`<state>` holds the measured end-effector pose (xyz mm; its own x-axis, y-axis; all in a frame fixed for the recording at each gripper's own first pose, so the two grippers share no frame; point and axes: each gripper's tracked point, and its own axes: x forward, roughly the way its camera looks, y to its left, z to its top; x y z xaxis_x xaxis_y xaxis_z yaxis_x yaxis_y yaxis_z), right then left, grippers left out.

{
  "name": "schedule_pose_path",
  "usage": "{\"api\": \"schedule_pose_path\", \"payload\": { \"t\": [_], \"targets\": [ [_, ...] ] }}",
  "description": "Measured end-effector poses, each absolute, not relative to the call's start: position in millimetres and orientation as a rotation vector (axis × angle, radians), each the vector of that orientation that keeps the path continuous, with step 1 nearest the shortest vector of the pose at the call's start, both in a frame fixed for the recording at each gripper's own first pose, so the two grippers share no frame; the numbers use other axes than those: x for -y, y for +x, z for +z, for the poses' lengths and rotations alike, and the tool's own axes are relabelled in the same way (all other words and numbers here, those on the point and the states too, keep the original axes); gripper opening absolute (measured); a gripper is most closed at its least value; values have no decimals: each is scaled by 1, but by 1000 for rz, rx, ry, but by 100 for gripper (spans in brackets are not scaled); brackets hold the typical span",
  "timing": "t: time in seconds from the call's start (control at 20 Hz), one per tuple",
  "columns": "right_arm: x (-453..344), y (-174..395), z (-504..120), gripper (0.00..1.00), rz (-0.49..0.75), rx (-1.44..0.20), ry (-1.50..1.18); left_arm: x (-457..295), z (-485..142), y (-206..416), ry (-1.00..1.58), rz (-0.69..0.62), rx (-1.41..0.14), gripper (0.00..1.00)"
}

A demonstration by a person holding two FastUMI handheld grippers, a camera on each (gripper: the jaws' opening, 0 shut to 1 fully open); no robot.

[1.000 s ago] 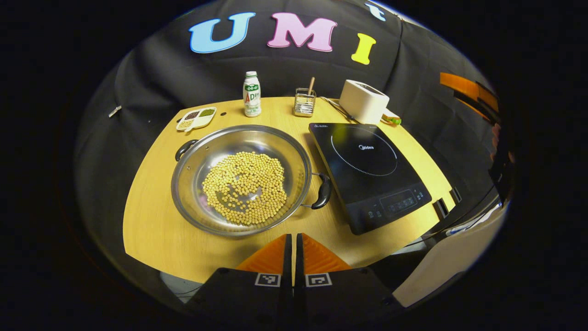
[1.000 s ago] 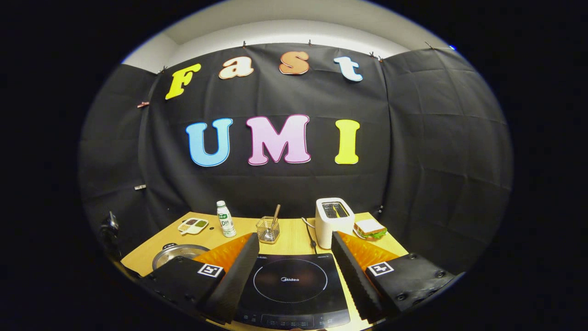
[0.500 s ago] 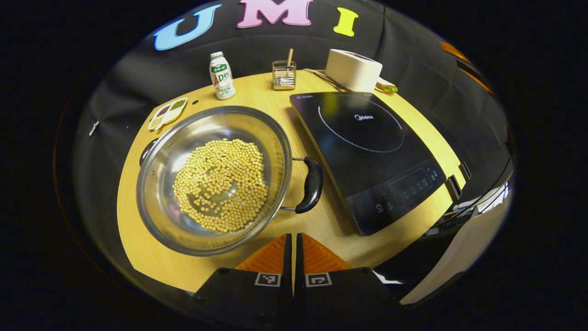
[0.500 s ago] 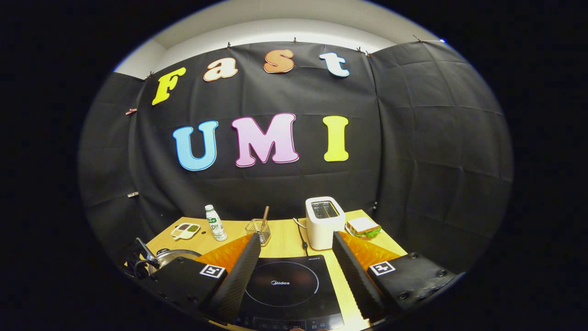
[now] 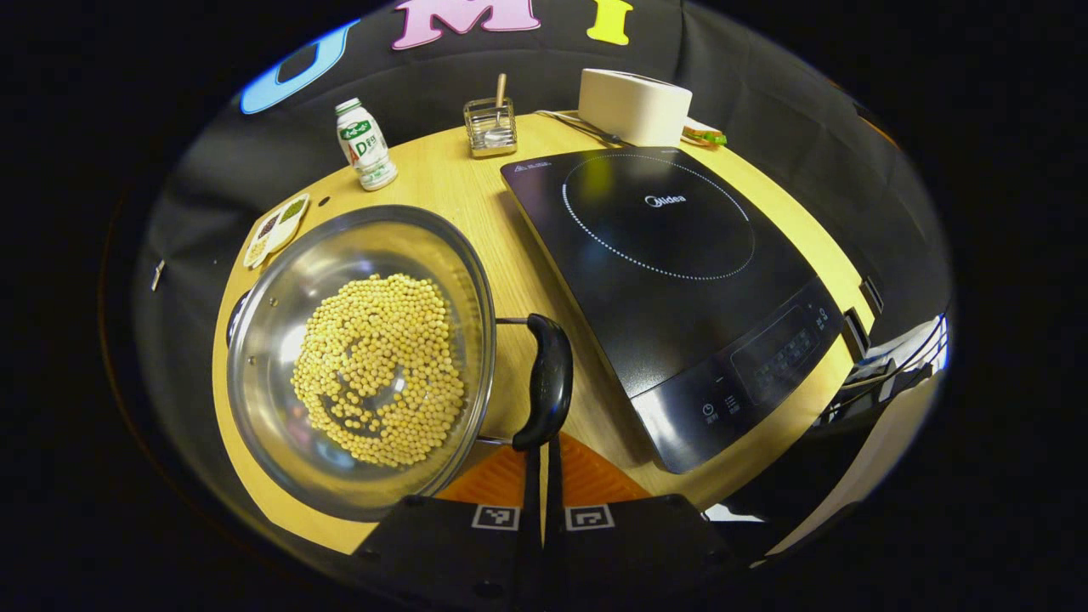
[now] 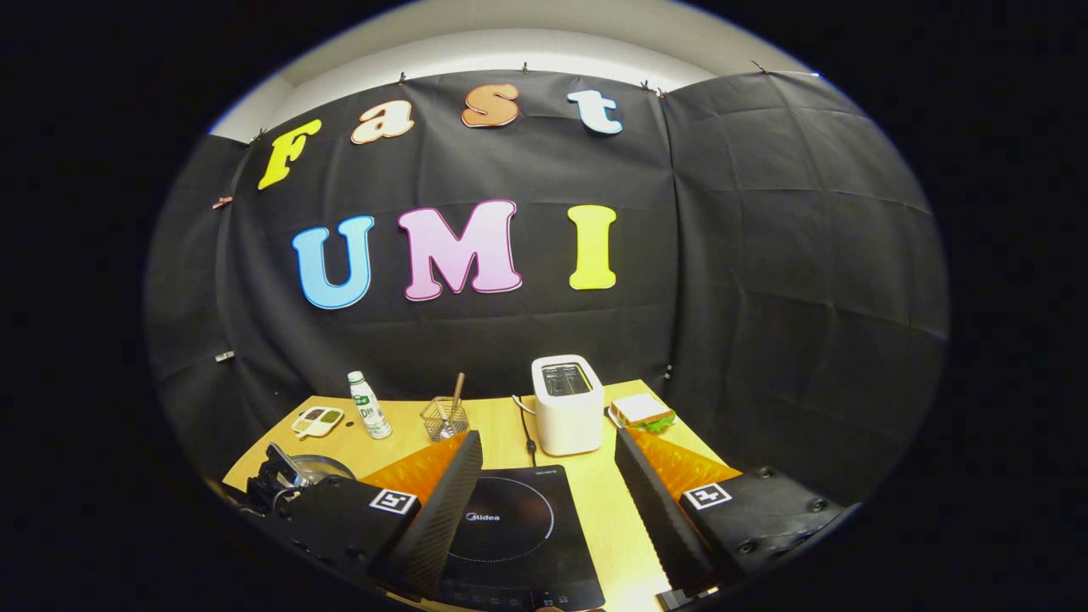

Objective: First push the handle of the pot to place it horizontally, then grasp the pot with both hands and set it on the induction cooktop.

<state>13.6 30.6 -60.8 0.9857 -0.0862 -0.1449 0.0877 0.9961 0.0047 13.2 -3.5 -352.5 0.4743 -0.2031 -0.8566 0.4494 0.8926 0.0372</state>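
Nudging our closed left gripper seemingly against the pot handle at 6 o'clock, right gripper wide open, empty above the cooktop

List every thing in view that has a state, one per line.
pot: on the table, holding yellow beans
pot handle: at the left gripper's tips
induction cooktop: bare
left gripper: shut
right gripper: open
toaster: slots empty
bottle: upright, capped

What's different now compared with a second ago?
The left gripper, fingers together, has come down and forward until its tips reach the black near handle of the steel pot of yellow beans. The right gripper stays open above the black induction cooktop. Nothing was grasped.
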Motion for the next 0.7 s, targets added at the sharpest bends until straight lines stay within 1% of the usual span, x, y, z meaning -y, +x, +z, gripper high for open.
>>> {"api": "schedule_pose_path", "payload": {
  "t": [0.3, 0.7],
  "targets": [
    [-13, 16, -61, 98, -124, -143, 21, 10, -354, 27, 270, -387, -1007, 5],
    [-14, 19, -62, 98, -119, -151, -3, 26, -350, 58, 253, -377, -981, 5]
  ]
}}
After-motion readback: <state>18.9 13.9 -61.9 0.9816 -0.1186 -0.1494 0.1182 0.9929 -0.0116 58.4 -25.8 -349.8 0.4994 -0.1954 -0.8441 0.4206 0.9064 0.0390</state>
